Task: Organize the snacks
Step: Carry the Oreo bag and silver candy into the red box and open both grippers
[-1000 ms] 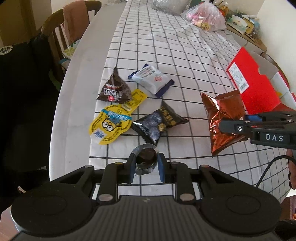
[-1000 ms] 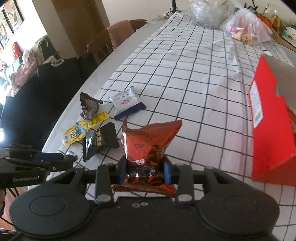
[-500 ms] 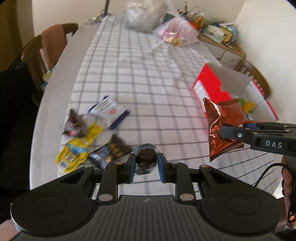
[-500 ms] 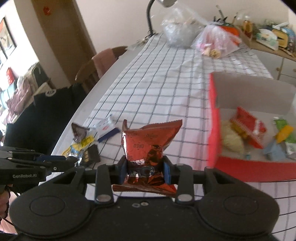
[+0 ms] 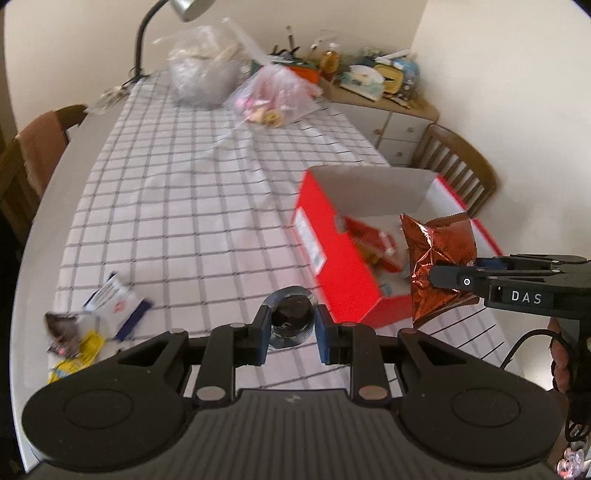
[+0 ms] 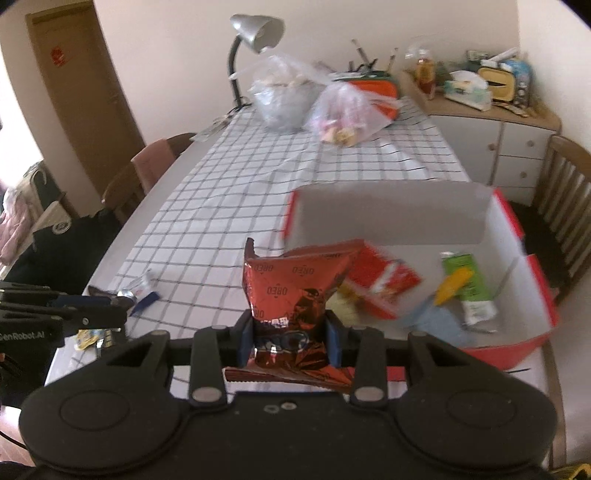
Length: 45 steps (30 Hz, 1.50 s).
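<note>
**Both snacks lifted, box now in reach**

Left view: left gripper (image 5: 290,328), jaws pinching the round foil snack (image 5: 290,320), has swung up toward the red box (image 5: 343,273).

Right view: right gripper (image 6: 290,341) pinches the Oreo bag (image 6: 295,295), now hanging at the box's (image 6: 532,343) near wall, at the tabletop's right edge; drop-off looks next.

We are in a home dining room. A long table (image 6: 207,206) under a checked cloth has wooden chairs (image 6: 569,192) drawn up on both sides. At its far end stand a desk lamp (image 6: 255,33) and plastic bags (image 6: 347,107) of food. A cluttered low sideboard (image 6: 495,122) fills the far right corner, and a brown door (image 6: 74,74) sits far left.
</note>
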Tool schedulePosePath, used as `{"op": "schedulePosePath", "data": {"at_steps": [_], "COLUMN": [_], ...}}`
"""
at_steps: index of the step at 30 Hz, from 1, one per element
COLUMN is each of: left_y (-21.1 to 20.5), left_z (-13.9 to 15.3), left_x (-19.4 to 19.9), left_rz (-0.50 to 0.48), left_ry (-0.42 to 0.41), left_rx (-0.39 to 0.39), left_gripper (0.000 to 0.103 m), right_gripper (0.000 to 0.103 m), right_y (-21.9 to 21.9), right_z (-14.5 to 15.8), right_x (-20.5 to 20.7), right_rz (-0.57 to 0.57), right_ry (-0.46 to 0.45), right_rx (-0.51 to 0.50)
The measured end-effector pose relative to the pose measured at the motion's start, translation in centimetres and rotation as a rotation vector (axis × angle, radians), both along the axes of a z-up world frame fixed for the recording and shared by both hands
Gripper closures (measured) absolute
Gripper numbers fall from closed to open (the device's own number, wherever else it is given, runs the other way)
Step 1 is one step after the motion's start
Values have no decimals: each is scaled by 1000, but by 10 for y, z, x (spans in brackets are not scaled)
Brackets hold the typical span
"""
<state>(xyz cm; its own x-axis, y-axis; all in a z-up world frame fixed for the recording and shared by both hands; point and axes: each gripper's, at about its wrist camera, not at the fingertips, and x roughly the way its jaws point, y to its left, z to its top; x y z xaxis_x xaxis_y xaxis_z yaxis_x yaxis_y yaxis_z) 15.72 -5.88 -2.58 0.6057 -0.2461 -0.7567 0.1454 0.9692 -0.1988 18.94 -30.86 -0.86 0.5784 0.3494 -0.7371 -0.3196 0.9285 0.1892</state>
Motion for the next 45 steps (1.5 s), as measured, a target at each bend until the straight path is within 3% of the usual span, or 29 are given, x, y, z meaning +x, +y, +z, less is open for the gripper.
{"op": "schedulePosePath", "data": {"at_steps": [10,23,35,45], "left_y": [-68,-136,-171,-188], "left_z": [11,-9,-46,-76], "left_x": [38,89,129,144], "left_rz": [-41,-64,-51,-64], "left_ry": [-23,23,114,202], "left_rx": [10,44,128,177], "left_gripper": [79,79,79,79], "right_gripper": [67,66,66,66], "right_y": [-65,-117,-120,-107], "right_z": [0,-22,-51,-75], "right_x": [25,69,109,117], "right_rz": [-44,-51,-17,47], "right_ry": [-7,31,89,127], "right_rx": [-15,-51,-82,-145]}}
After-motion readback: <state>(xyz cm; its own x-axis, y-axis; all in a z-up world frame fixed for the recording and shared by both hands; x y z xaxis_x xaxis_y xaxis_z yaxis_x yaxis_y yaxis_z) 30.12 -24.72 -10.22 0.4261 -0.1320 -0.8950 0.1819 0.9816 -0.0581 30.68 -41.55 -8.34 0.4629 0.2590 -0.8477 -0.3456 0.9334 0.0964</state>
